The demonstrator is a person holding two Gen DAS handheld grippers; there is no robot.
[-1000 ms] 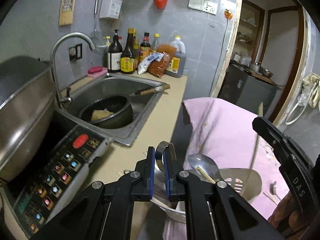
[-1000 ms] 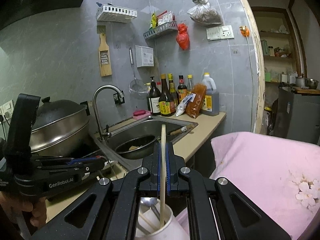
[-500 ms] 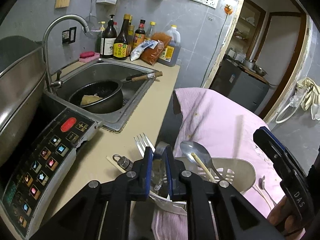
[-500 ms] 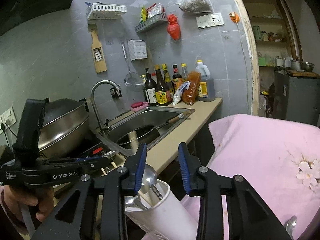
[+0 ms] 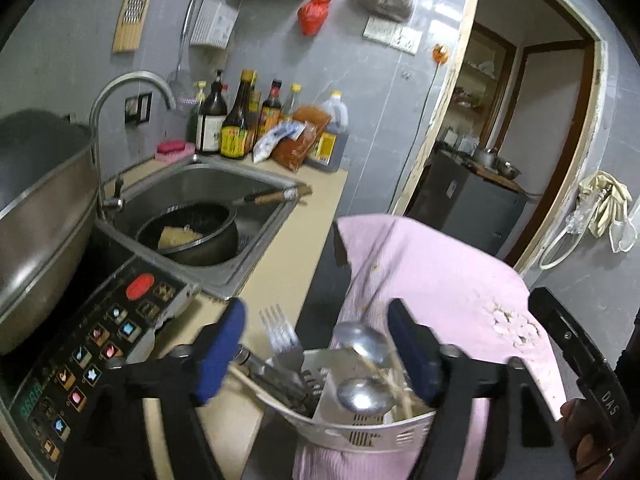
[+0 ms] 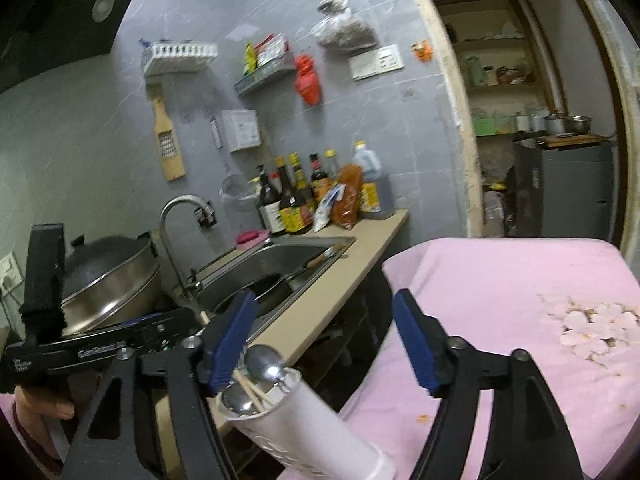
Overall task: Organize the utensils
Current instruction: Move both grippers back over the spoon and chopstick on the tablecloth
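Note:
A white slotted utensil holder (image 5: 360,432) leans at the edge of the pink cloth (image 5: 440,280). It holds a fork (image 5: 280,336), two spoons (image 5: 362,344) and chopsticks (image 5: 398,390). My left gripper (image 5: 316,344) straddles the holder. Its jaws are opening and its blue pads (image 5: 220,352) stand clear of the rim and the utensils. In the right wrist view the holder (image 6: 304,420) sits low between the fingers of my right gripper (image 6: 324,336), with its spoons (image 6: 264,360) and chopsticks (image 6: 252,390) showing. The right jaws are also opening, and nothing touches their pads.
A sink (image 5: 224,184) with a black pan (image 5: 192,232) and a tap (image 5: 120,92) lies ahead left. A cooker's control panel (image 5: 92,352) and a big steel pot (image 5: 36,216) are at the left. Bottles (image 5: 240,124) line the wall. A doorway (image 5: 520,140) opens at the right.
Both grippers went from shut to wide open. The right one let go of the chopstick, which now rests in the holder. The left one released a metal loop at the holder.

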